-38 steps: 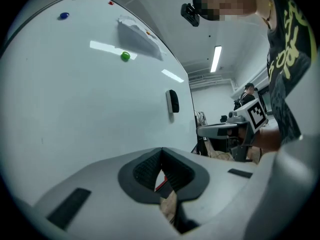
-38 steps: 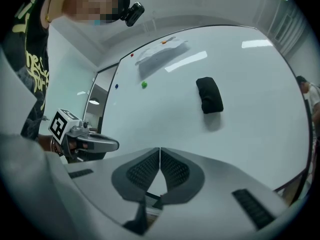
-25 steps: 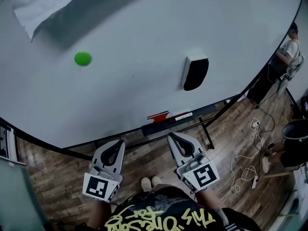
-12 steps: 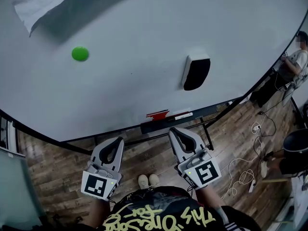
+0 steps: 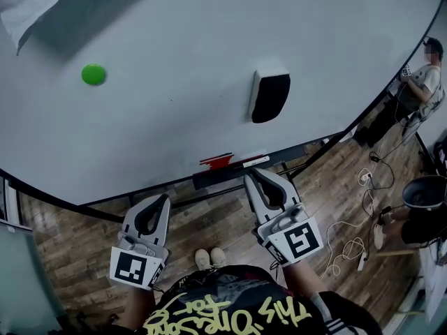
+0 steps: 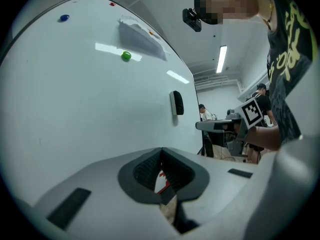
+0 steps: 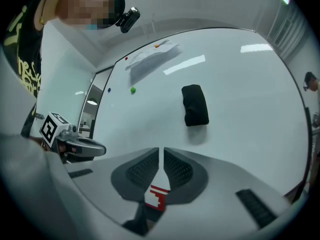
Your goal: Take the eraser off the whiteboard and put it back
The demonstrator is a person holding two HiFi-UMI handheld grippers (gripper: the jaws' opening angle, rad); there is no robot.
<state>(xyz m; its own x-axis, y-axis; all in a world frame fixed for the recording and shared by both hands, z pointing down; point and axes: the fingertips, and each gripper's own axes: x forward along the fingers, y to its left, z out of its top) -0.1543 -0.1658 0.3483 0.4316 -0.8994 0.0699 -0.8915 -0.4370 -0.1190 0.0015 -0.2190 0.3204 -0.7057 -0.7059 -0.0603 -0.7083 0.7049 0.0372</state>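
The left gripper (image 5: 165, 198) and right gripper (image 5: 250, 178), jaws closed on nothing, face the whiteboard (image 5: 174, 138), where the eraser (image 5: 269, 96) clings.

The head view is dim and grey-blue; the whiteboard (image 5: 174, 117) is evenly lit, and the wide lens bows its edge. In both gripper views the corners go black and the nearest foreground is soft. A ceiling tube light (image 6: 221, 59) glows overhead, and bright streaks of glare lie across the board. The eraser (image 7: 195, 105) casts a faint, soft shadow just below itself.
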